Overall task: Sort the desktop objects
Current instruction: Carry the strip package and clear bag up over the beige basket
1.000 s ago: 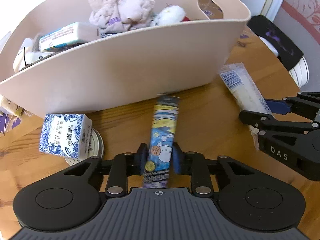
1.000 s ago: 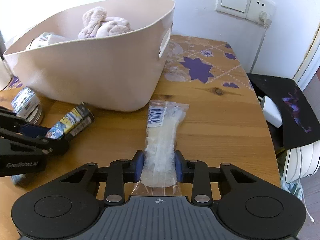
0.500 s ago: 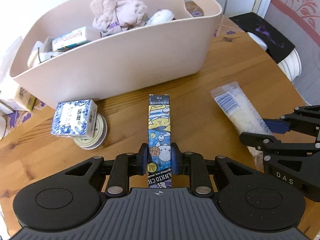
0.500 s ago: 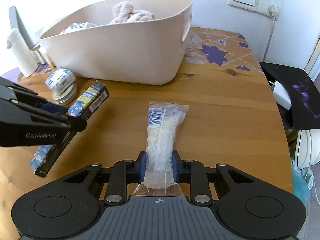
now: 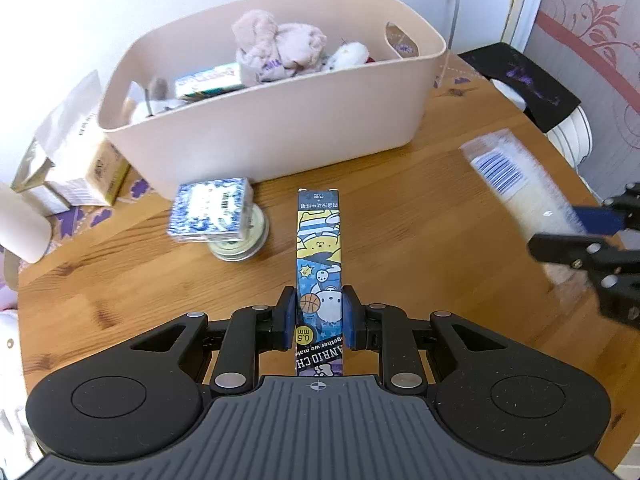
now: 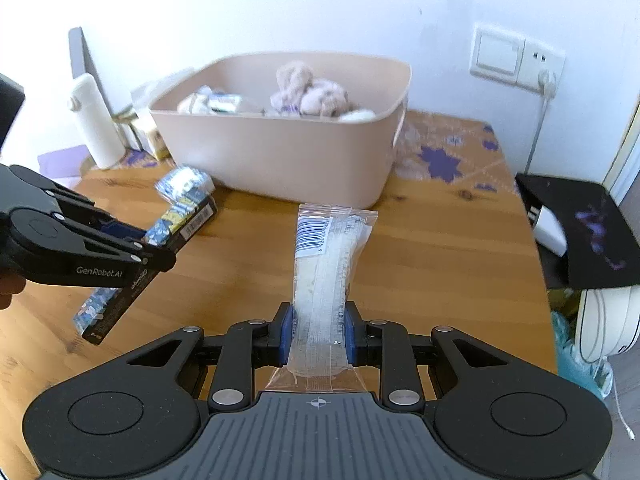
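The left gripper (image 5: 319, 317) is clamped on the near end of a tall cartoon-printed pen box (image 5: 319, 254), its blue pads pressing both long sides, so most of the box sticks out far beyond the grip. The right gripper (image 6: 319, 334) pinches a clear plastic packet (image 6: 326, 276) with a barcode label at its far end; the film bulges between the pads, and the packet also juts well forward. Both items are off the wooden table (image 5: 400, 220).

Beyond them, at the far side of the table, stands the beige storage basket (image 5: 280, 132), already holding a plush toy (image 5: 276, 46), a small carton and other bits. On the left, just in front of the basket, a blue-and-white patterned box (image 5: 210, 216) rests on a round tin (image 5: 240, 240), both not yet sorted. A white bottle (image 6: 94, 124) stands further left.

Risks, as I judge them: each item is held by one end, so a quick swing could pivot it in the pads or let the slippery packet slide out. The basket's wall is high, and a long overhang could catch the rim. The two grippers are near each other and could collide over the basket.
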A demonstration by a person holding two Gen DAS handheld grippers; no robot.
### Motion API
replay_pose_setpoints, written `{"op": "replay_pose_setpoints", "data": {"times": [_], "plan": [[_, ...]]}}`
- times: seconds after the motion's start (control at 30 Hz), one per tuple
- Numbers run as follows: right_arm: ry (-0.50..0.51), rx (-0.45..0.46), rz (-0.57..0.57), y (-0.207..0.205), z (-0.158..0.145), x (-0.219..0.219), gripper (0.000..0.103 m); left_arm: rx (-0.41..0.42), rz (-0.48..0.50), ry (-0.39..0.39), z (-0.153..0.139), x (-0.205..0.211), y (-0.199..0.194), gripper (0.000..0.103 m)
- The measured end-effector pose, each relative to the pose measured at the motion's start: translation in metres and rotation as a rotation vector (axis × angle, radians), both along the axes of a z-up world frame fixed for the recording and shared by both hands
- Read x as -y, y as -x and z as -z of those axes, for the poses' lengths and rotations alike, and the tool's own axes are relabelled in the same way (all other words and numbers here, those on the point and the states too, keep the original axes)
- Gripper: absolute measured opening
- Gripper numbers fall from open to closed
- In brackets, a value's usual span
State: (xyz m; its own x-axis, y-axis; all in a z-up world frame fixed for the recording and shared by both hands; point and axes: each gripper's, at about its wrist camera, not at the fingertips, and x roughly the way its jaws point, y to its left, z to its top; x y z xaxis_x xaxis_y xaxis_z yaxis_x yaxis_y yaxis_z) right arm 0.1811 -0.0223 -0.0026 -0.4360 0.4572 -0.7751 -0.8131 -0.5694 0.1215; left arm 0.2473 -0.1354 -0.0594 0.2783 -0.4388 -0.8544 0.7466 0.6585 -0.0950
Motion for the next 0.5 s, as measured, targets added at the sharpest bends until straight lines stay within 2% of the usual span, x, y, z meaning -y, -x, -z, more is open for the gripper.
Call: {"op": "replay_pose_setpoints", "data": {"times": [0.5], "plan": [[-0.136, -0.091, -0.011, 0.0, -0.062, 0.007, 0.024, 0.081, -0.061, 0.103, -0.056, -0.046, -0.011, 0.023]]}}
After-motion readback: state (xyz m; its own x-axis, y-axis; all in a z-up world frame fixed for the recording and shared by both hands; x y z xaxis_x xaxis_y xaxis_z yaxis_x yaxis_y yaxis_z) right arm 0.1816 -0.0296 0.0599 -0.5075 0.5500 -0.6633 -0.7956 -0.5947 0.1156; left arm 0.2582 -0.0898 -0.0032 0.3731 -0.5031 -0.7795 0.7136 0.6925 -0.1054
